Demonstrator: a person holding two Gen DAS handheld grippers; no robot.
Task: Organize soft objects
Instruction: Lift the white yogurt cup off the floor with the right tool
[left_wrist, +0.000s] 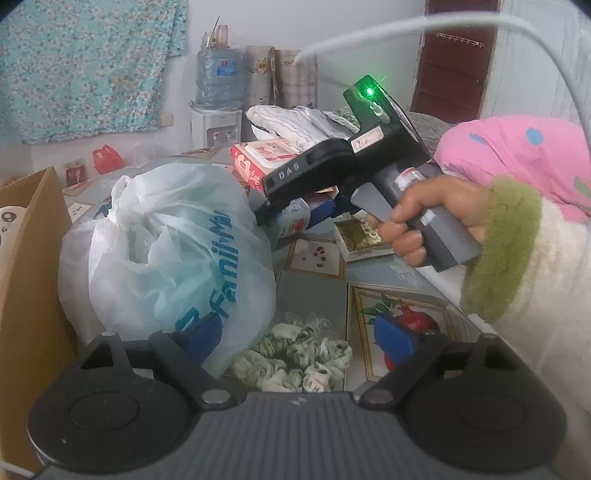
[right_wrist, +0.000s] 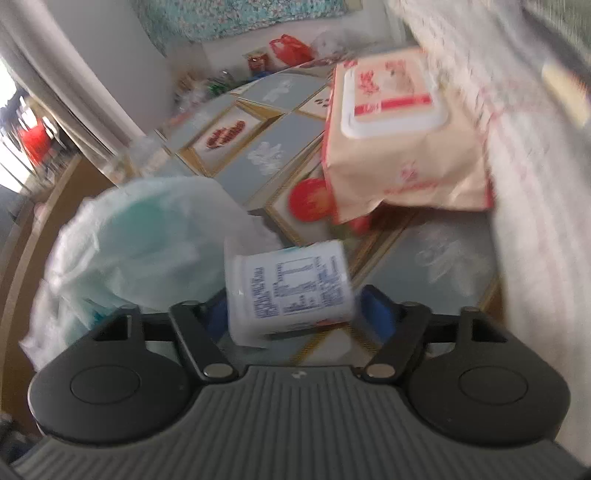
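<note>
White plastic bag (left_wrist: 162, 251) crowds the open left fingers (left_wrist: 207, 339); right fingers (right_wrist: 376, 314) straddle a tissue pack (right_wrist: 290, 291), grip unclear.

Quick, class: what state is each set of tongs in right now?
Left tongs: open, holding nothing.
Right tongs: a white tissue pack sits between them; grip cannot be told.

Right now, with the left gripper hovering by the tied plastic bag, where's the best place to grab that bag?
Probably the knotted neck at the top of the white plastic bag, from above. The body bulges wider than the open left gripper, while the gathered knot is narrow and stands up. The cardboard box crowds the bag's left side, so a side approach looks awkward.
</note>
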